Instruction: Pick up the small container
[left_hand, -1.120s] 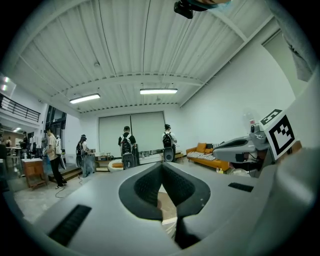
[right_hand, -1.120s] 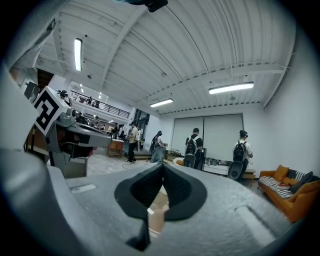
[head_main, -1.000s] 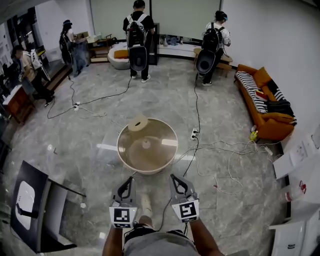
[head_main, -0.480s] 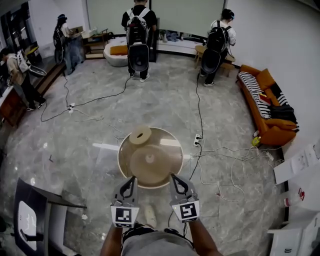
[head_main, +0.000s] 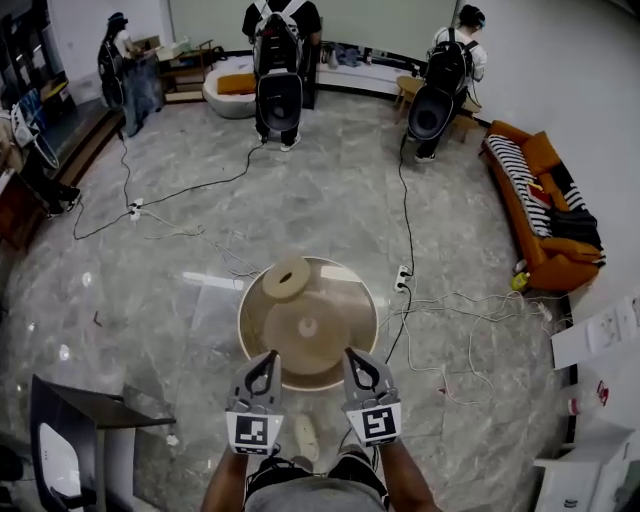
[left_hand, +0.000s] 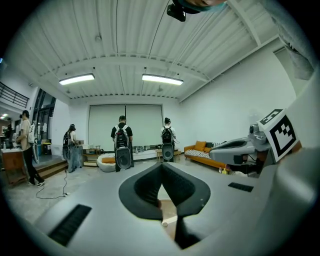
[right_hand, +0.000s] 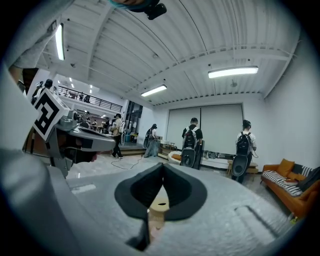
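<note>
Both the left claw (head_main: 266, 358) and right claw (head_main: 352, 355) are hovering pressed together, empty, small container (head_main: 307, 327) sitting just ahead on round table (head_main: 252, 345).

The person is wearing a grey garment (head_main: 312, 492) and a pale shoe (head_main: 305, 437). The left gripper (head_main: 266, 358) and the right gripper (head_main: 353, 357) are showing grey bodies with black-lined jaws tapering to a point. Each is carrying a white cube (head_main: 250, 432) printed with black square markers.
</note>
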